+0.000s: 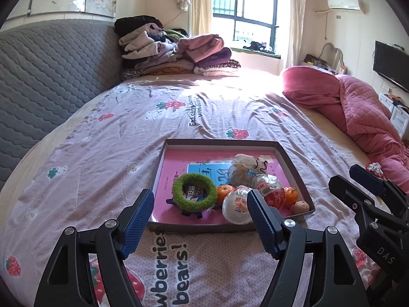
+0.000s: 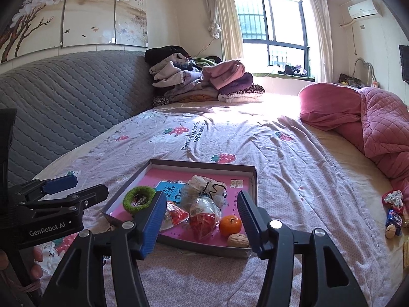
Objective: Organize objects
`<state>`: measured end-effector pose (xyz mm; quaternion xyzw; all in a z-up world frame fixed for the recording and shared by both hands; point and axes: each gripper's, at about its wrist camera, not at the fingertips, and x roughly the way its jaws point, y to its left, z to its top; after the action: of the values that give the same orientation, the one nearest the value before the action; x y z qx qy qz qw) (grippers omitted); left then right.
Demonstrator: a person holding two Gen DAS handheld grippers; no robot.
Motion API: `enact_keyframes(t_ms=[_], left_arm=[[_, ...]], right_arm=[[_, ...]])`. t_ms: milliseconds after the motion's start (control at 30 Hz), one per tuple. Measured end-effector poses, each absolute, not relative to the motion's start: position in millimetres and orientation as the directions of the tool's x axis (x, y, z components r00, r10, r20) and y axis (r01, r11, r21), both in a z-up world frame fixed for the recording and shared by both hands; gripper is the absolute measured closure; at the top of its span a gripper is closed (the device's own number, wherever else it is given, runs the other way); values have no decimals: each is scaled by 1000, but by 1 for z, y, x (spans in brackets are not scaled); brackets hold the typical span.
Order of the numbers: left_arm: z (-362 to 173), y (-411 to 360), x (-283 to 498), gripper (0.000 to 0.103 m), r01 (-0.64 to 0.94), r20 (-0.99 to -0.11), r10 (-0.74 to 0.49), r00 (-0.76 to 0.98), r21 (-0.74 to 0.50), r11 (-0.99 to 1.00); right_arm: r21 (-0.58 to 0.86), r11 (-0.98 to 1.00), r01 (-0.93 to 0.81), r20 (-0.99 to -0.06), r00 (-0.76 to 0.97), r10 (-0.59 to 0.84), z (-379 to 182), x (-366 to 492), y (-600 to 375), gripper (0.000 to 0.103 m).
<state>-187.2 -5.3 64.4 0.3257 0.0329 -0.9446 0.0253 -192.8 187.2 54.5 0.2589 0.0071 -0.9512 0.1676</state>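
Left jaws: my left gripper stands wide apart, nothing between the blue pads, hanging above the near edge of the tray.
Right jaws: my right gripper is also spread apart and grips nothing.
Tray: the shallow box tray lies on the strawberry bedsheet, pink-lined.
In the tray: a green fuzzy ring, two tangerines, a walnut, wrapped snack packets and a crumpled bag, crowded toward the near right corner.
Outside the tray: a few small items lie on the sheet well to the right, near the pink quilt.
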Motion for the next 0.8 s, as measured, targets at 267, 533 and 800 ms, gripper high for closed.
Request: enact_keyframes(t_ms=[267,533,800], left_arm=[[70,-12,-167,27,69,-603,-28,-797,-45,-997],[65,-17,-150,27,80,-601,-48,-798,-27,-996],[51,-22,-140,27,94,-613,-65,-787,-15,-995]], right_arm=[[81,-947,312,-488,-816,-310,59,-172,184,45],[83,-951,298,-519,-802,-296,51,-160,183,45],[67,-960,272,-553,-791,-263,35,-157,181,45]])
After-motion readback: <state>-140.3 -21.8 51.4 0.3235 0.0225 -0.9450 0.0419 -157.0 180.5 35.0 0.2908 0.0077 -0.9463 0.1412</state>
